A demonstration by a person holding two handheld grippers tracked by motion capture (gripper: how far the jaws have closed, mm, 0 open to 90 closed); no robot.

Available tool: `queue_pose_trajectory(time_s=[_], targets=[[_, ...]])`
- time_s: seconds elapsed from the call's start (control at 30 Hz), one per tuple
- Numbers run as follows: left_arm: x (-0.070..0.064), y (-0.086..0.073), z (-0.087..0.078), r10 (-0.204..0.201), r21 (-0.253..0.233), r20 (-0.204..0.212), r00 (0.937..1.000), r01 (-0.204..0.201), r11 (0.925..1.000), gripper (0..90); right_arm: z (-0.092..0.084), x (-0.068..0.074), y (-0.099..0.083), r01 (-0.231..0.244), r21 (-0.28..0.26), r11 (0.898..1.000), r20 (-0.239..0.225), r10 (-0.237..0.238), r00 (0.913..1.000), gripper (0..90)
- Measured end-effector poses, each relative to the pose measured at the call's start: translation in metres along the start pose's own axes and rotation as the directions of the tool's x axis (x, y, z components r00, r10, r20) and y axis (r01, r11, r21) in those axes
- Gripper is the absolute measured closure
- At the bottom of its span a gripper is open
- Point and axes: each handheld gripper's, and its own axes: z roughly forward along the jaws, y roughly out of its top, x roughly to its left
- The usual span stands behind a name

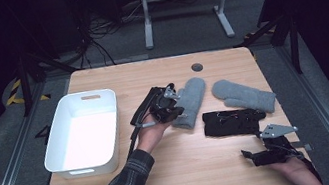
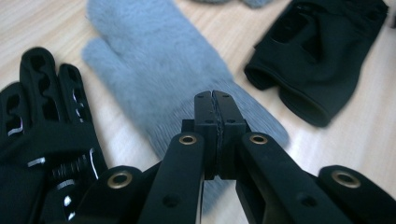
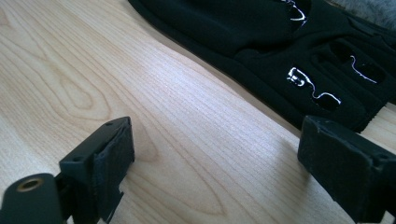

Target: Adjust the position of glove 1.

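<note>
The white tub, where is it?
In the high view the white tub sits on the table's left side, left of the left gripper.

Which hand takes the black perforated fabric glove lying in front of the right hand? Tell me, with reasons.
Right. Its tongs stand open, low over the wooden table, aimed at the black perforated fabric glove just ahead. The left tongs are shut, over the grey woolly mitten.
</note>
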Motion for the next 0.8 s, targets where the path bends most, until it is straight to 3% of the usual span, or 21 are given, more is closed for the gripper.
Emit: queue_pose_trajectory(time_s=[0.1,0.2,0.3,0.8], targets=[[0.002,0.003,0.006,-0.001,0.01,0.005,1.0,0.0,1.0,89.8,0.0,0.0,0.0,0.001,0.0,1.0,-0.001,-0.001,1.0,11.4],[0.003,0.002,0.018,0.02,0.063,-0.012,0.9997,-0.02,0.9978,89.8,0.0,0.0,0.0,0.004,0.0,1.0,-0.005,-0.004,1.0,11.4],[0.005,-0.004,0.025,-0.001,0.06,0.008,1.0,0.001,0.9982,89.9,0.0,0.0,0.0,0.005,0.0,1.0,-0.006,-0.005,1.0,11.5],[-0.012,-0.018,0.012,0.011,0.069,0.046,0.9989,-0.015,0.9975,90.0,0.0,0.0,0.0,0.008,0.0,1.0,-0.008,-0.008,0.9999,11.5]])
